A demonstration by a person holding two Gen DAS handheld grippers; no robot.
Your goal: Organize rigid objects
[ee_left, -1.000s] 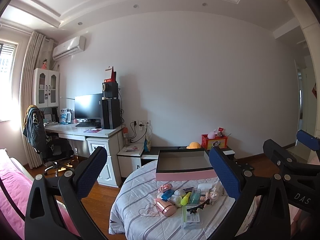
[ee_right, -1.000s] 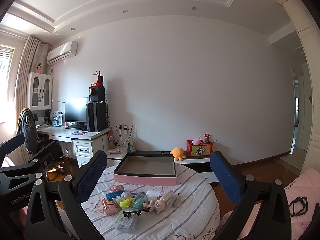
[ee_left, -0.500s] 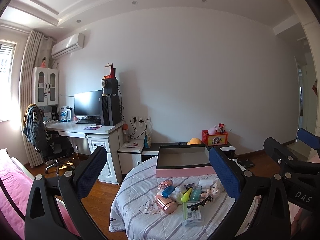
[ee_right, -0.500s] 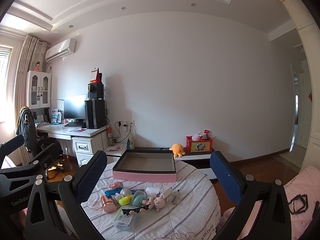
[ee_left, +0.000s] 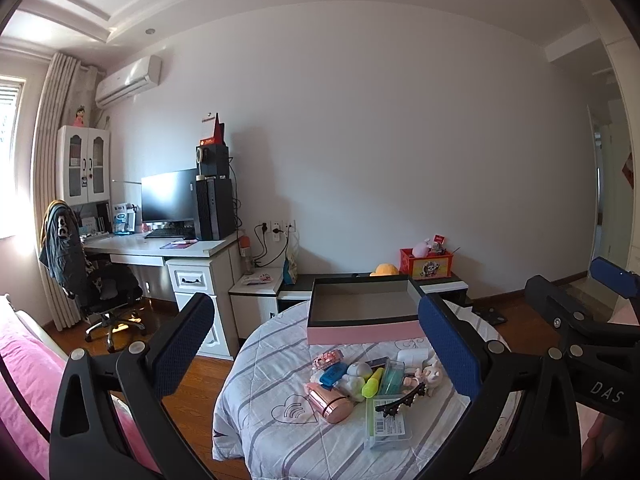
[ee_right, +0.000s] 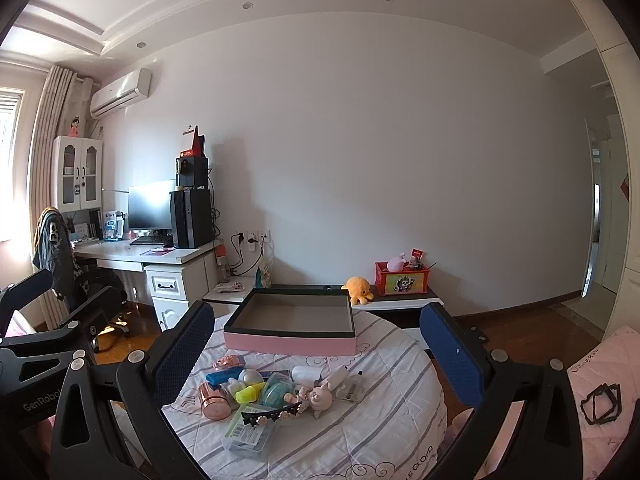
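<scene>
The jaws of the left gripper [ee_left: 316, 350] are held spread wide, with nothing pinched between them and nothing touched. The jaws of the right gripper [ee_right: 318, 354] are likewise spread wide and empty (each gripper is also seen at the edge of the other's view).

Below and ahead of both, a cluster of small rigid items is seen on the round surface [ee_right: 360, 432], which is draped in a striped white cloth. In the cluster are found a rose-gold cylinder [ee_left: 330, 402] lying on its side, a yellow highlighter [ee_left: 372, 383], a black hair clip [ee_right: 270, 414] resting on a clear plastic case [ee_right: 250, 434], and a small pink figurine [ee_right: 320, 398].

Just behind the cluster, farther back on the same surface, an open pink box [ee_right: 290, 326] with a dark rim is set, its interior bare. Beyond it, a desk [ee_left: 168, 246] with a monitor stands against the wall.
</scene>
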